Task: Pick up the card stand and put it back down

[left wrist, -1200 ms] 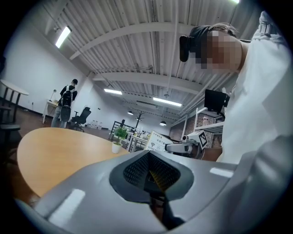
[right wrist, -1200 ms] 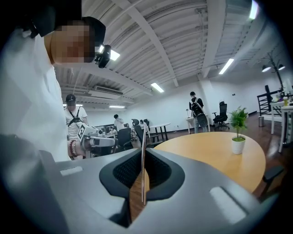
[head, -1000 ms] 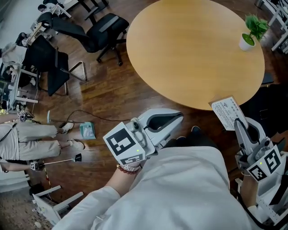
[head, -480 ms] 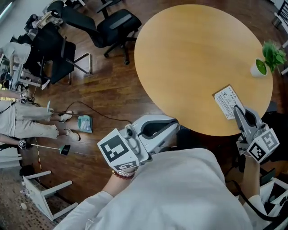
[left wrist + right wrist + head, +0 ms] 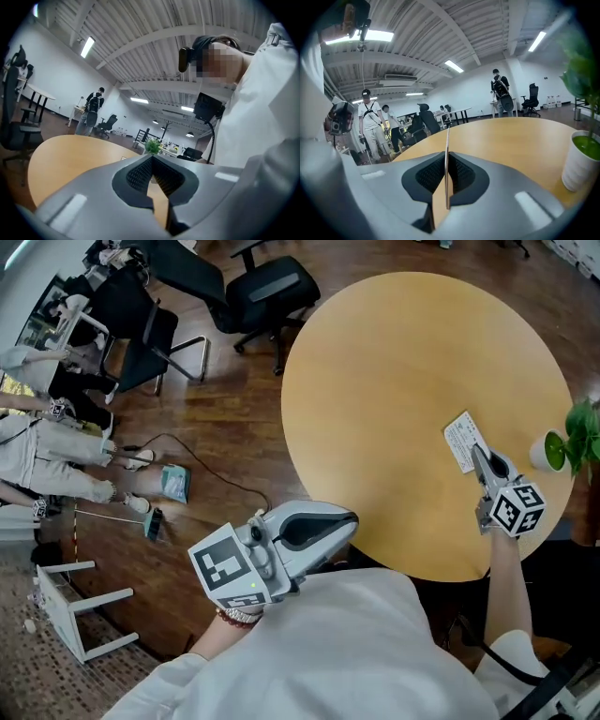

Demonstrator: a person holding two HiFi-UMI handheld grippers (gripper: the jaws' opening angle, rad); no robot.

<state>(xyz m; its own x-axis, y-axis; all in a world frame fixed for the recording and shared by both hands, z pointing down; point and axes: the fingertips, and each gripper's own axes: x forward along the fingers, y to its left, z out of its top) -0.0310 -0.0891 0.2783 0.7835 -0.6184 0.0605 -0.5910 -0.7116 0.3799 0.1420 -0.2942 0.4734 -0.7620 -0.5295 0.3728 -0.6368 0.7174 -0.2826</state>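
**White card in a thin pinch, pot close by**

The right gripper [image 5: 475,454] is closed on the card stand [image 5: 462,442]. In its own view the jaws clamp only the lower part of the sheet, which stands edge-on between the pads. The card stand hangs over the bench [image 5: 394,381] at about 3 o'clock on the round top, inside the rim. Whether its foot touches the wood I cannot tell.

The main risk is probably the grip itself. So narrow a hold on a flat, stiff sheet could let it swivel or slide in the pads as it goes down. It might then land tilted and topple instead of standing.

The pot [image 5: 546,452] sits just beside the gripper at 3 o'clock, so a sideways drift could knock it. Letting go before the base sits flat would likely drop the card on its face.

The left gripper [image 5: 337,519] hangs off the bench edge at 7 o'clock, jaws together and empty.
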